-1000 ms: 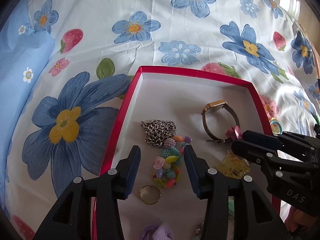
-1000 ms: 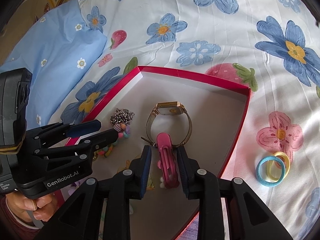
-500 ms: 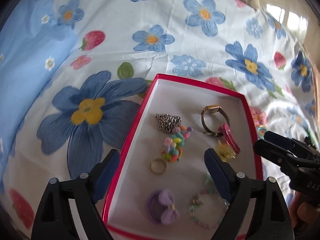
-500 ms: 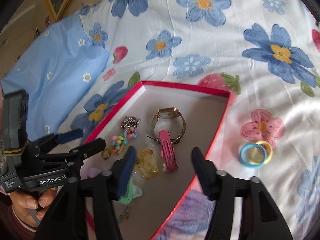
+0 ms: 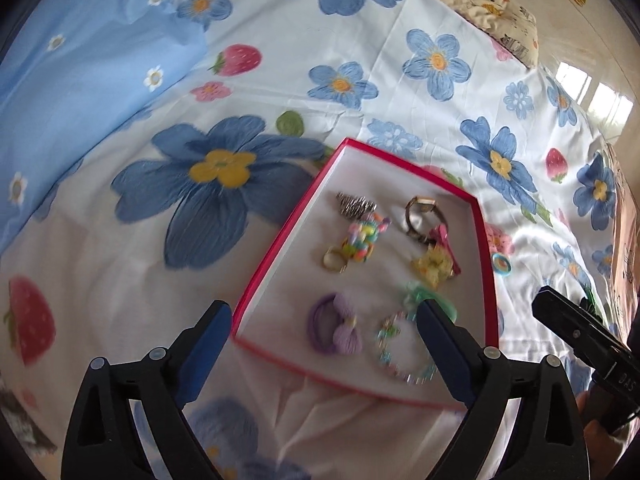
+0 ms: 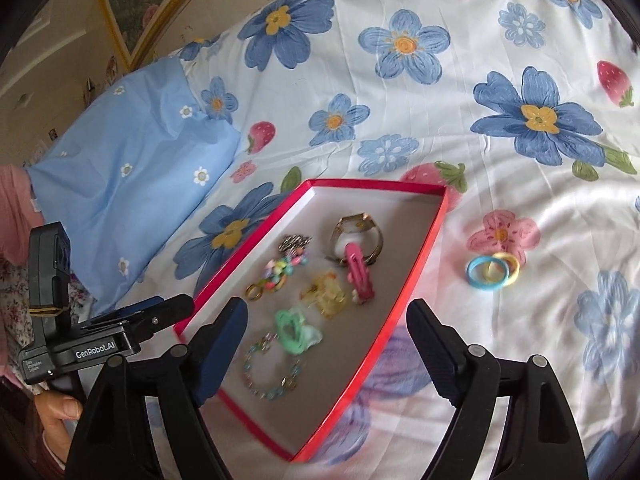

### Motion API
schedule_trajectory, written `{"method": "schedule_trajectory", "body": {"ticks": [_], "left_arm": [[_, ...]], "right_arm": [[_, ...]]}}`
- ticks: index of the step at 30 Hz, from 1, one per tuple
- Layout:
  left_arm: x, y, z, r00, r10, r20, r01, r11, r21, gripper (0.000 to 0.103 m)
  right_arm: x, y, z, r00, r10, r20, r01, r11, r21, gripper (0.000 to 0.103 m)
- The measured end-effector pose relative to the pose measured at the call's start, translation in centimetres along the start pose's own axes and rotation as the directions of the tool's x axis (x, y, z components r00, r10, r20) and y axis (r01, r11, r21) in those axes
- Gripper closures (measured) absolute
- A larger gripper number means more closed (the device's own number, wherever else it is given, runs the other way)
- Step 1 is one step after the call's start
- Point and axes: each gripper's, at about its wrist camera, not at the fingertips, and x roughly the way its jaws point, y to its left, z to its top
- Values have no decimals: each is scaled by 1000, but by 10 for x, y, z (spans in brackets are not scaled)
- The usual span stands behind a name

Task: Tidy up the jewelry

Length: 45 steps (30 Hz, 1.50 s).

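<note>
1. We see the left hand-held gripper (image 5: 324,344) with jaws wide and opening, and nothing is between its blue pads.
2. The right hand-held gripper (image 6: 326,342) is also opening, and it holds nothing.
3. The red-rimmed box (image 6: 416,264) lies on the bed's flowered sheet (image 6: 400,120).
4. At the far end of the box lie a gold watch (image 6: 357,236) and a silver chain (image 6: 295,242); a pink hair clip (image 6: 360,272) leans on the watch.
5. In the middle are a colourful bead charm (image 6: 280,272), a gold ring (image 6: 254,291) and a yellow clip (image 6: 326,294).
6. At the near end lie a green clip (image 6: 294,330), a bead bracelet (image 6: 270,372) and a purple bow hair tie (image 5: 336,326).
7. Two hair rings, blue and yellow (image 6: 492,272), lie on the sheet to the right of the box, apart from it.
</note>
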Motion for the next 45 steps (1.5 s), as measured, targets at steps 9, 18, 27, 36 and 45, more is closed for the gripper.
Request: {"method": "schedule_trajectory", "body": {"ticks": [9,18,27,36,45], "left_arm": [[-30,4,-36,999,45,8,-46,998,39,9],[-78,-14,-56,983,96,157,-119,982,144,3],[-107,-35,-58,944,138,300,-223,936,273,0],[-86,-30,-68,958,173,227,-224,949,222,1],[-83,-31,-75,963,171,207,-216,951,221,1]], "right_arm": [[-22,16,-31,999,-36,9,36,997,-71,19],[-42,34,-49,999,-33,21,35,991,-130,8],[-82,64,-23,988,-86,126,122,942,-312,0],[-65,49,-43,992,-93,86,111,965,-238,0],[-54,39,-61,992,-110,68,121,976,-182,0]]}}
